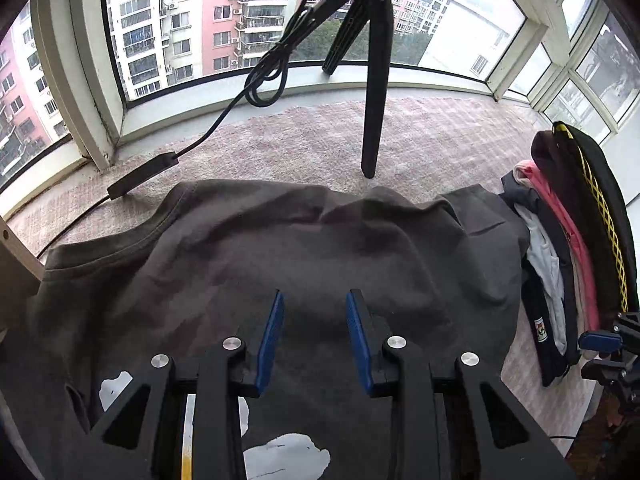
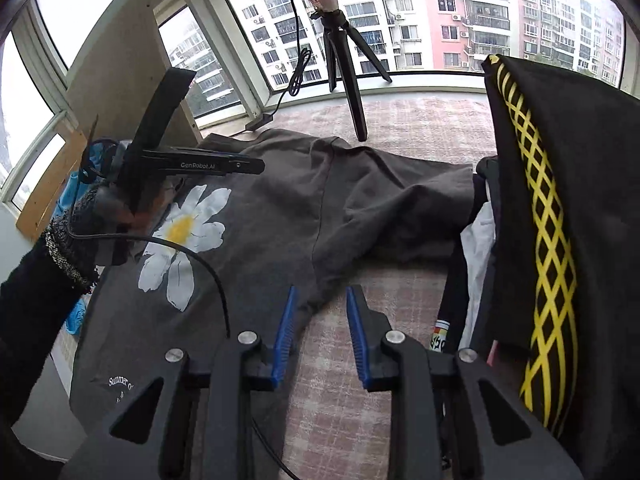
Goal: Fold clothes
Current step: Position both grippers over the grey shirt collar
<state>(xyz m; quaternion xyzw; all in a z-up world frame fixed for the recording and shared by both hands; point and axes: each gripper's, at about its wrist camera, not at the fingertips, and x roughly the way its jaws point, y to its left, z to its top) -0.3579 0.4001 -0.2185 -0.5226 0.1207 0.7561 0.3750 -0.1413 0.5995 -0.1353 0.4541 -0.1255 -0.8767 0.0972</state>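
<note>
Dark grey T-shirt (image 2: pixel 280 216) lay spread on pink checked carpet (image 2: pixel 420 120), daisy print (image 2: pixel 184 236) up, upper part rumpled, one sleeve bunched toward clothes pile (image 1: pixel 560 248). Left tool (image 1: pixel 314 300) hovered over shirt body, blue ribbed pads (image 1: pixel 272 336) narrowly parted, nothing between them. Right tool (image 2: pixel 320 296) narrowly parted too, empty, astride shirt's side edge, one pad over cloth, other over carpet. Likely step: pinching an edge for a fold. Best done by nipping a single layer at hem or seam, lifting evenly with both tools, avoiding the trailing cable (image 2: pixel 192 252). Cloth looked soft, matte jersey, limp. Tripod (image 1: pixel 372 80) stood rigid beyond collar.
</note>
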